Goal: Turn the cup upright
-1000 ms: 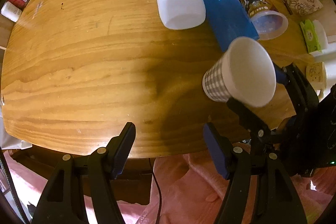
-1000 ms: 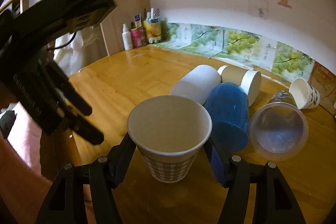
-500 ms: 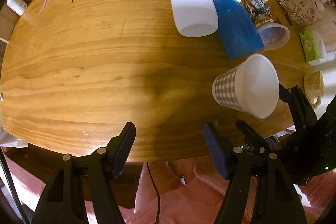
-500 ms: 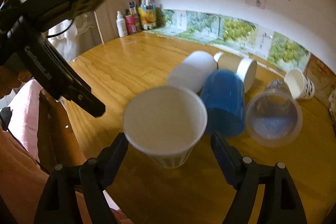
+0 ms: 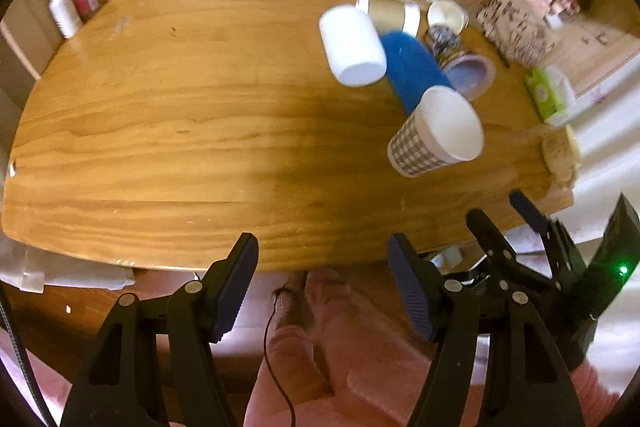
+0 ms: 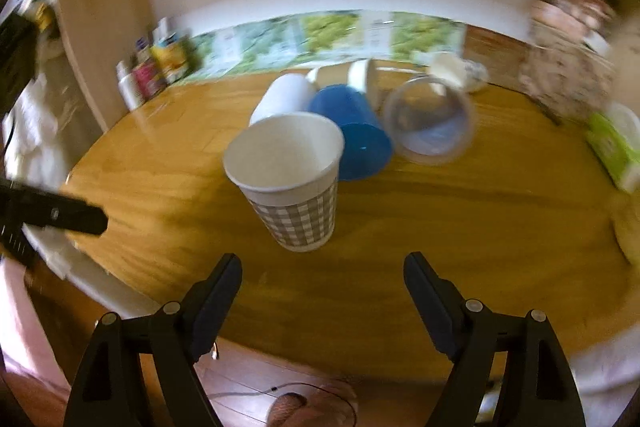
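A grey-checked paper cup [image 6: 294, 179] stands upright, mouth up, on the wooden table [image 6: 440, 227]; it also shows in the left wrist view [image 5: 434, 135]. My right gripper [image 6: 322, 291] is open and empty, drawn back from the cup near the table's front edge; it shows in the left wrist view [image 5: 508, 211] at the lower right. My left gripper [image 5: 322, 291] is open and empty, off the table's front edge, left of the cup.
Behind the checked cup several cups lie on their sides: a white one [image 5: 354, 45], a blue one [image 5: 414, 69], a clear one [image 6: 430, 119] and a brown sleeved one [image 5: 390, 13]. Bottles [image 5: 64, 9] stand at the back left. A green tissue pack [image 5: 546, 95] lies right.
My right gripper opened, let go of the checked cup and drew back toward the table's front edge. The cup now stands on the table. My left gripper pulled back and up.
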Tool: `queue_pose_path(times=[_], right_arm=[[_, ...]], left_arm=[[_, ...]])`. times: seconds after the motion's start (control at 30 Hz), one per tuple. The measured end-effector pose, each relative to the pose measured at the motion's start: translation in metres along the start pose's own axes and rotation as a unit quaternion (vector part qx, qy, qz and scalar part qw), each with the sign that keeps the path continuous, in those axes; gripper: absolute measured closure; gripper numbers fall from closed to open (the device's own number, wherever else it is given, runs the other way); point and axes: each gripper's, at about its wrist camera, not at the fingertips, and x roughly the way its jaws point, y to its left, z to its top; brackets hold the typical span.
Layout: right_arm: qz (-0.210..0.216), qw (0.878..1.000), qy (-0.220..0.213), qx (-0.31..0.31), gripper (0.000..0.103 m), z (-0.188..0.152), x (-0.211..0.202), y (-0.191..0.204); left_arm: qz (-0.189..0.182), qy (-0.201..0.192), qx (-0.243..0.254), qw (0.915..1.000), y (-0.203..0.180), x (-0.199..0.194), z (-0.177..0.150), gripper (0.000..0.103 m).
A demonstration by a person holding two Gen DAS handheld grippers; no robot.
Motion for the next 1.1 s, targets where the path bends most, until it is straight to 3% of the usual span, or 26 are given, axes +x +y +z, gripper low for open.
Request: queue_pose_path(times=[0.13, 0.23, 0.37, 0.5, 0.8, 0.93, 0.97, 1.0, 1.1], right_arm=[[-0.034, 0.998, 0.0, 0.055, 0.019, 0.002, -0.036, 0.013], [-0.026, 0.996, 0.012, 0.083, 0.019, 0.002, -0.06, 0.021], [-0.043, 0.996, 0.023, 0.071, 0.018, 0.005, -0.089, 0.034], [-0.034, 0.997, 0.03, 0.06, 0.018, 0.011, -0.118, 0.042], [-0.009, 0.996, 0.029, 0.089, 0.018, 0.019, -0.179, 0.039], [-0.038, 0.996, -0.008, 0.081, 0.018, 0.019, -0.206, 0.041], [-0.049, 0.996, -0.018, 0.077, 0.014, 0.019, -0.21, 0.042], [-0.06, 0.995, -0.028, 0.073, 0.004, 0.019, -0.214, 0.043], [-0.072, 0.994, -0.056, 0.068, 0.0, 0.015, -0.225, 0.041]], left_arm=[[-0.009, -0.05, -0.013, 0.9986, -0.001, -0.032, -0.011, 0.032], [-0.011, -0.076, -0.013, 0.9969, -0.004, -0.052, -0.018, 0.032], [0.014, -0.117, -0.004, 0.9931, -0.011, -0.076, -0.028, 0.032], [0.026, -0.151, -0.013, 0.9881, -0.015, -0.098, -0.037, 0.032], [0.054, -0.247, 0.003, 0.9675, -0.046, -0.142, -0.059, 0.032], [0.069, -0.289, 0.01, 0.9549, -0.061, -0.158, -0.071, 0.022], [0.07, -0.295, 0.011, 0.9529, -0.062, -0.16, -0.073, 0.022], [0.068, -0.304, 0.015, 0.9502, -0.065, -0.163, -0.076, 0.022], [0.07, -0.327, 0.026, 0.9422, -0.074, -0.168, -0.083, 0.018]])
